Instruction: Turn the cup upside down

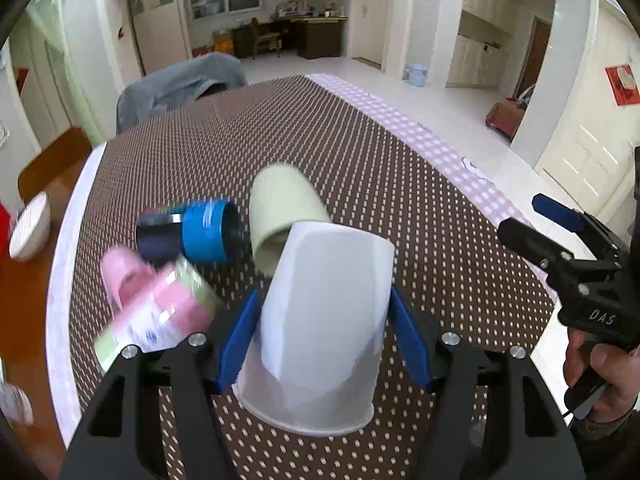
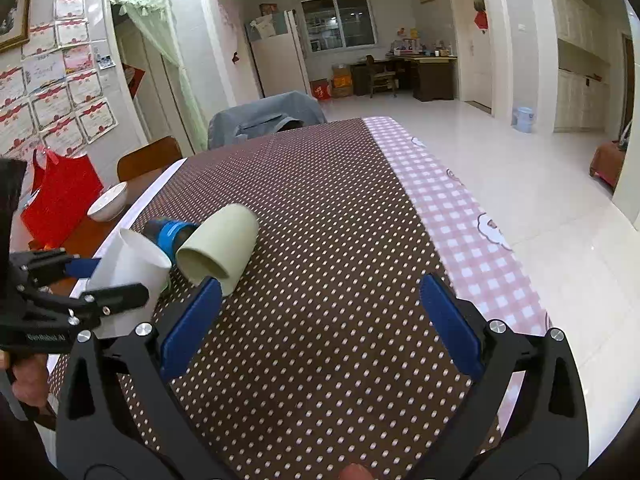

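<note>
My left gripper (image 1: pixel 323 332) is shut on a white cup (image 1: pixel 324 320), its blue pads pressing both sides. The cup is held off the table, tilted, with its rim toward the camera and its base pointing away. It also shows at the left of the right wrist view (image 2: pixel 128 276), held in the left gripper (image 2: pixel 80 280). My right gripper (image 2: pixel 320 320) is open and empty above the dotted brown tablecloth (image 2: pixel 320 208); it shows at the right edge of the left wrist view (image 1: pixel 560 232).
A pale green cup (image 1: pixel 280 216) (image 2: pixel 220 248) lies on its side. A blue and black cup (image 1: pixel 192 236) and a pink and green bottle (image 1: pixel 156 312) lie left of it. A white bowl (image 2: pixel 108 202) and red bag (image 2: pixel 60 200) sit beyond the table's left edge.
</note>
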